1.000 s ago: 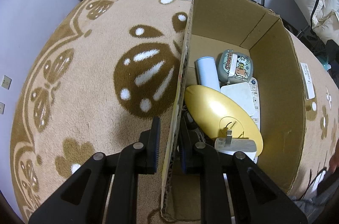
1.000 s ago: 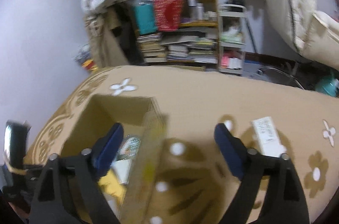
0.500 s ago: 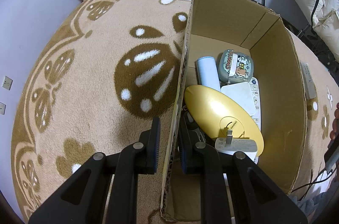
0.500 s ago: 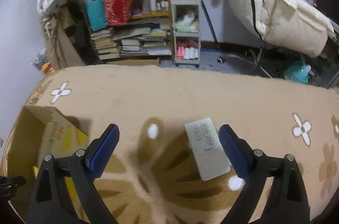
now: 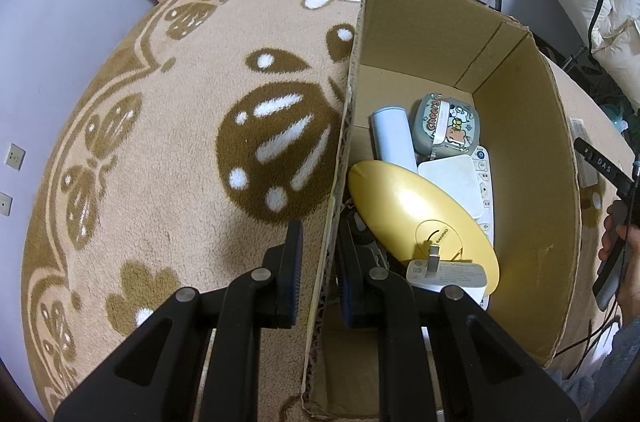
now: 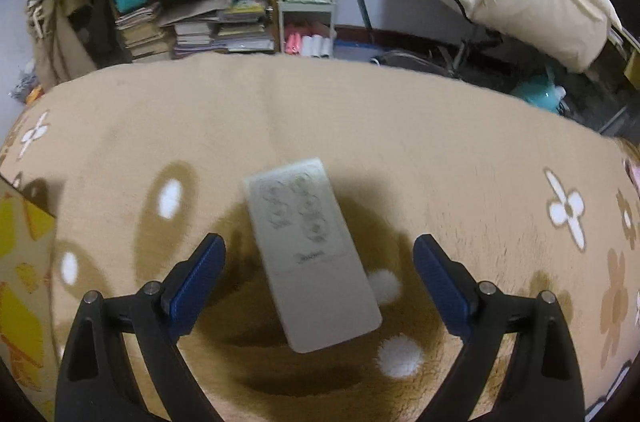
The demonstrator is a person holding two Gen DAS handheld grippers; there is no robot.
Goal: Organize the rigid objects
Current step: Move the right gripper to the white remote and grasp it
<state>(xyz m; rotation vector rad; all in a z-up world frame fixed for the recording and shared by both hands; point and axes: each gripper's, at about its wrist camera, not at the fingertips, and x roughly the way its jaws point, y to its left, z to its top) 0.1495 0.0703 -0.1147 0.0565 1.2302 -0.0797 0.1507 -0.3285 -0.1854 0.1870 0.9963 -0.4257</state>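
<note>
- Cardboard box (image 5: 520, 150) wall is pinched by the left hand-held gripper (image 5: 316, 254), pointing steeply down.
- White remote control (image 6: 310, 250) lies on the carpet (image 6: 360, 118), beside the box.
- Right hand-held gripper (image 6: 318, 270) hovers wide open around it, tilted downward.
- Risk: the remote lies skewed, so closing pads may twist it away.

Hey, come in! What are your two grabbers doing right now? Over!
Left gripper shut on cardboard box wall. Right gripper open over white remote on rug, not touching. Nothing in the way.
</note>
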